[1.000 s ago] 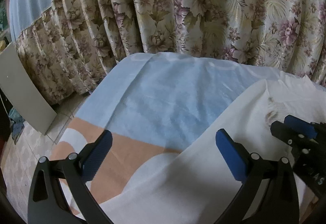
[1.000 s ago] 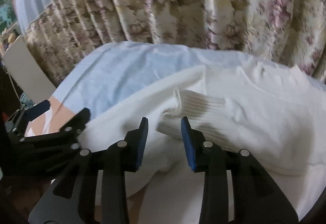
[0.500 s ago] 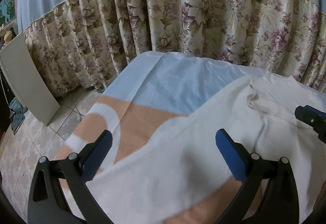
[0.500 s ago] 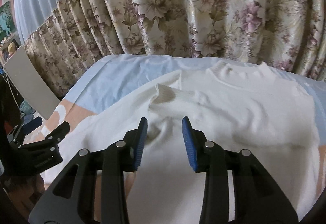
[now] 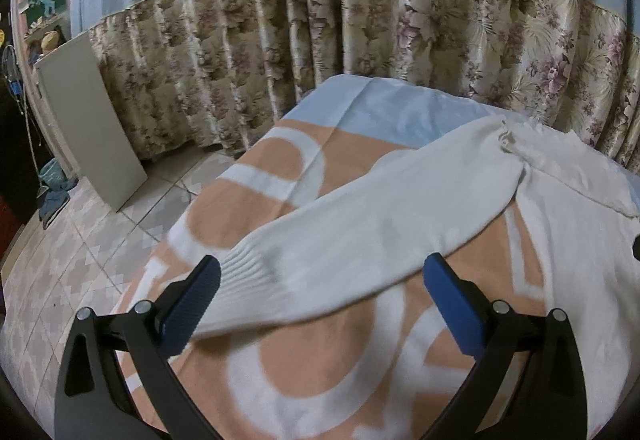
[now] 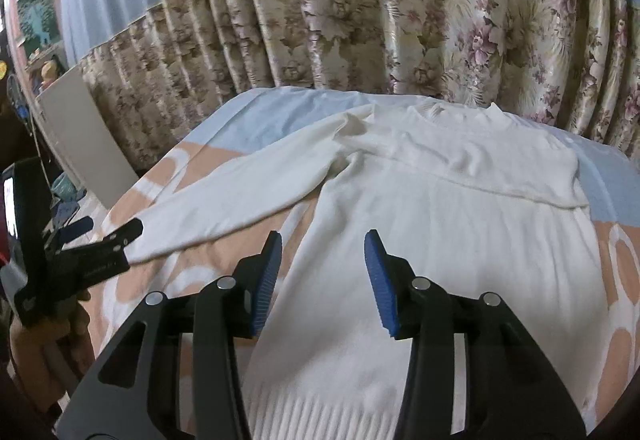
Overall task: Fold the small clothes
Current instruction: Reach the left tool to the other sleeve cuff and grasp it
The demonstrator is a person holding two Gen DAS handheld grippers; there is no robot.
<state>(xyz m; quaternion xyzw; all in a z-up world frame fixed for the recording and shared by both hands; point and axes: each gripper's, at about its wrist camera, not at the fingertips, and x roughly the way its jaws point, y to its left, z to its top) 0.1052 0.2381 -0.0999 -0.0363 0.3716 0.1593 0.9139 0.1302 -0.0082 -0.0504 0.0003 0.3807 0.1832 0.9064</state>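
Observation:
A white knit sweater [image 6: 440, 240] lies flat on the bed, collar towards the curtain and ribbed hem nearest me. One sleeve [image 6: 480, 176] is folded across the chest, its cuff [image 5: 508, 136] by the far shoulder. The other sleeve [image 5: 360, 240] stretches out slantwise to the left. Its ribbed cuff [image 5: 248, 280] lies between the fingers of my left gripper [image 5: 320, 300], which is wide open and presses nothing. My right gripper [image 6: 324, 280] hovers over the sweater's body; its jaws are opening and nothing is between them. In the right wrist view the left gripper [image 6: 110, 228] sits at that cuff.
An orange-and-white blanket [image 5: 320, 360] over a pale blue sheet [image 5: 400, 112] covers the bed. A floral curtain [image 6: 360, 20] hangs right behind it. A white board [image 5: 88, 120] leans at the left above a tiled floor [image 5: 80, 260]. A hand [image 6: 48, 340] holds the left gripper.
Both grippers have drawn back from the curtain. The right gripper let go of the sleeve cuff, which now rests across the chest, and its jaws stand wider. The outstretched sleeve now lies between the left fingers.

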